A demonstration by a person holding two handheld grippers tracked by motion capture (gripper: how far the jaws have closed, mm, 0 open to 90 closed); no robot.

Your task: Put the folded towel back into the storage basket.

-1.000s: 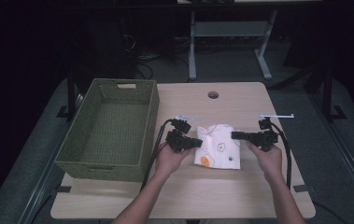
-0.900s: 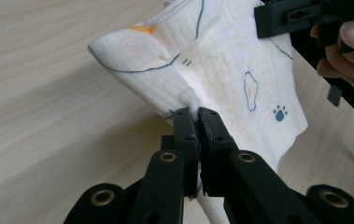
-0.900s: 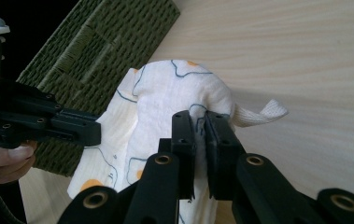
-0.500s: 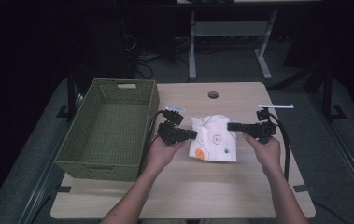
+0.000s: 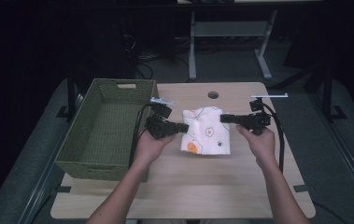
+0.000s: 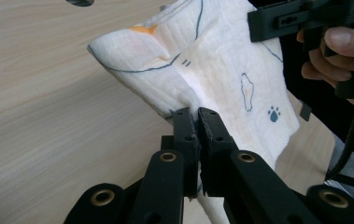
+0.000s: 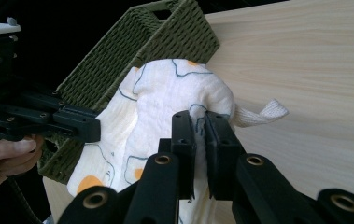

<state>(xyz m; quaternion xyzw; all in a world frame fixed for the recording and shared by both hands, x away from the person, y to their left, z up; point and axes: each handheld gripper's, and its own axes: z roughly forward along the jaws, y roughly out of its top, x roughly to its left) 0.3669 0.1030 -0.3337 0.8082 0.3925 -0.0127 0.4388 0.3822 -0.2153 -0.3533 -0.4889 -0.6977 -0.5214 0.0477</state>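
A white cloth [image 5: 206, 130] printed with fried eggs, paw marks and blue outlines hangs folded between both grippers above the middle of the table. My left gripper [image 5: 184, 126] is shut on the cloth's left edge [image 6: 184, 100]. My right gripper [image 5: 224, 118] is shut on its right upper edge [image 7: 202, 100]. In the left gripper view the right gripper [image 6: 277, 21] shows at the upper right. In the right gripper view the left gripper [image 7: 79, 122] shows at the left, in front of the basket.
A green woven basket [image 5: 101, 161] stands on the table's left side, close to my left hand. The light wooden table [image 5: 202, 191] has a round cable hole [image 5: 213, 95] at its far middle. A desk frame [image 5: 228, 35] stands on the floor behind.
Both grippers have lifted the cloth off the table and carried it up and a little farther away. It now hangs stretched between them.
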